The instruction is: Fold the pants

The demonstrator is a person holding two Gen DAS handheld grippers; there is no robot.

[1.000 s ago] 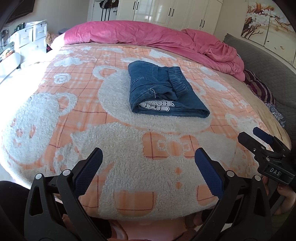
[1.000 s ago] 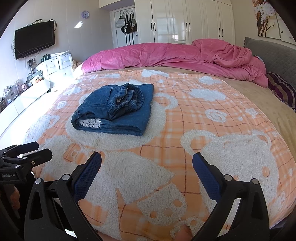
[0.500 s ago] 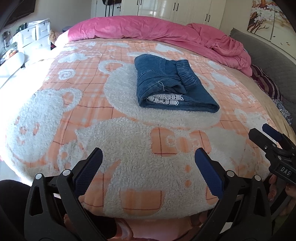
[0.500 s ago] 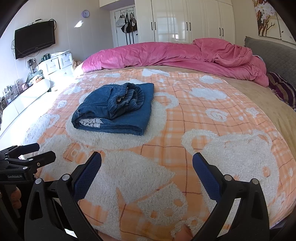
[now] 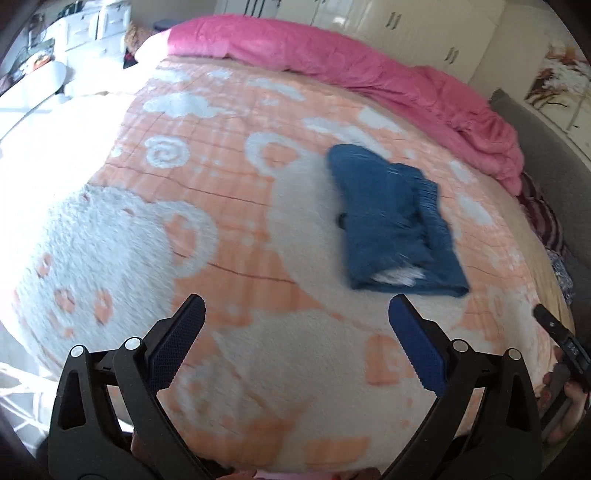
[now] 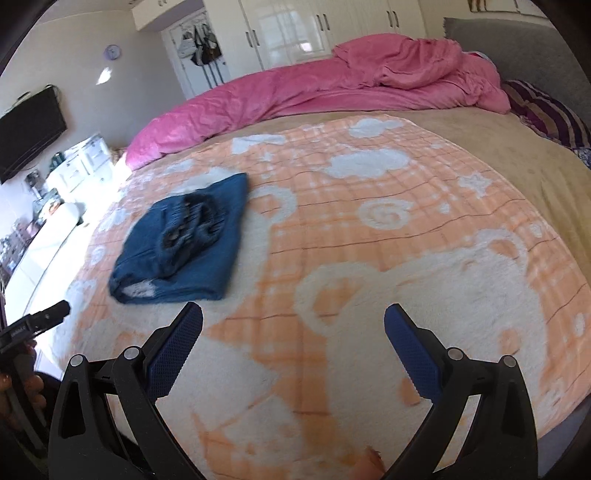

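The blue denim pants point(image 5: 391, 221) lie folded into a compact bundle on the orange and white fleece blanket point(image 5: 229, 229), with the waistband on top and white lining at the near end. They also show in the right wrist view point(image 6: 184, 240), left of centre. My left gripper point(image 5: 295, 332) is open and empty, low over the blanket's near edge, well short of the pants. My right gripper point(image 6: 293, 339) is open and empty, to the right of the pants. Each gripper shows at the edge of the other's view.
A crumpled pink duvet point(image 5: 332, 55) lies along the far side of the bed. A grey headboard point(image 6: 524, 48) and striped pillow point(image 6: 546, 110) are at the right. White drawers point(image 5: 96, 26), a wall TV point(image 6: 29, 125) and wardrobes point(image 6: 295, 33) stand beyond.
Both views have tilted and blurred: both grippers swung and rose, so the pants sit farther off and to the side. The pants have not moved. Both grippers stay open.
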